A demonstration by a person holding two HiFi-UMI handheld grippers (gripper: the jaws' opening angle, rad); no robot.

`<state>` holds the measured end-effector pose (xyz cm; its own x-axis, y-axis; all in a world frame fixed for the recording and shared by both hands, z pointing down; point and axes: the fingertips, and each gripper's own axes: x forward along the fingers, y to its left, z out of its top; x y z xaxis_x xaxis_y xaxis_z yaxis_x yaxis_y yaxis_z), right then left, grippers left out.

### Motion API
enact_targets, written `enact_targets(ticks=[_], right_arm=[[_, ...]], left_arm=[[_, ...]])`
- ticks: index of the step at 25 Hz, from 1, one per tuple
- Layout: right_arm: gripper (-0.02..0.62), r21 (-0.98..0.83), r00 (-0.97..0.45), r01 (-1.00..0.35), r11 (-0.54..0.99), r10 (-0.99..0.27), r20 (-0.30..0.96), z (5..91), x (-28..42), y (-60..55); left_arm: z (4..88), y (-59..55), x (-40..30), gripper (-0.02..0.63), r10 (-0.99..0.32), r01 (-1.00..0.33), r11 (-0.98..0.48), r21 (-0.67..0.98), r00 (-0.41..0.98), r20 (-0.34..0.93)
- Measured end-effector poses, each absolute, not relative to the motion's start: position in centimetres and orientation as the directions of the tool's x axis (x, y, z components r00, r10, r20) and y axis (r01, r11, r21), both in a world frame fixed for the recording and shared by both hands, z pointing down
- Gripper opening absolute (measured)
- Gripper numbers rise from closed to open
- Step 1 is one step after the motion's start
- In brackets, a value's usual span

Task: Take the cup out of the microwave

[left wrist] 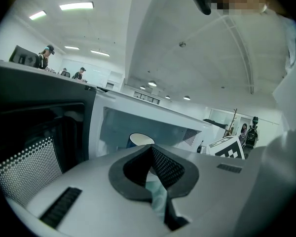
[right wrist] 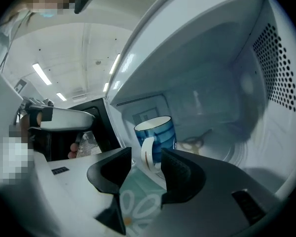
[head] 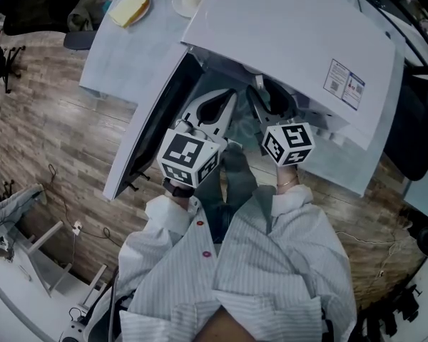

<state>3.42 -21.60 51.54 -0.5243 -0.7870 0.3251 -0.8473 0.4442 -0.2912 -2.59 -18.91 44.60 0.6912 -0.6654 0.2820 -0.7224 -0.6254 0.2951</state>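
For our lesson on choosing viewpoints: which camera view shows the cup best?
The right gripper view: the cup shows nearly whole inside the microwave, handle facing the camera. The left gripper view shows only its rim; the head view hides it.

On white table (head: 128, 55): plate (head: 148, 6), yellow item (head: 128, 8) on it; wood floor (head: 64, 134).

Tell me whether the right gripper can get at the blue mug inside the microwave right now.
Probably yes. The microwave door stands open, the right gripper has its jaws apart, and the blue mug sits just beyond them with its white handle turned toward the gap. Nothing shows in between.
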Motion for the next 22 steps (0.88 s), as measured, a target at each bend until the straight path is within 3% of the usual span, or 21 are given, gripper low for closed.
enact_targets(ticks=[10, 13, 22], right_arm=[[0.188, -0.308, -0.524, -0.847, 0.434, -0.782, 0.338, 52.5, 3.1, -22.6], [0.128, -0.301, -0.512, -0.854, 0.425, -0.793, 0.330, 52.5, 3.2, -22.7], [0.087, -0.180, -0.493, -0.870, 0.459, -0.800, 0.341, 52.2, 2.5, -23.0]], left_arm=[[45.0, -19.4, -3.5, 0.009, -0.675, -0.734, -0.605, 0.309, 0.679, 0.289], [44.9, -19.6, -3.5, 0.009, -0.675, -0.732, -0.606, 0.310, 0.680, 0.287], [44.9, -20.0, -3.5, 0.009, -0.672, -0.729, -0.610, 0.311, 0.684, 0.285]])
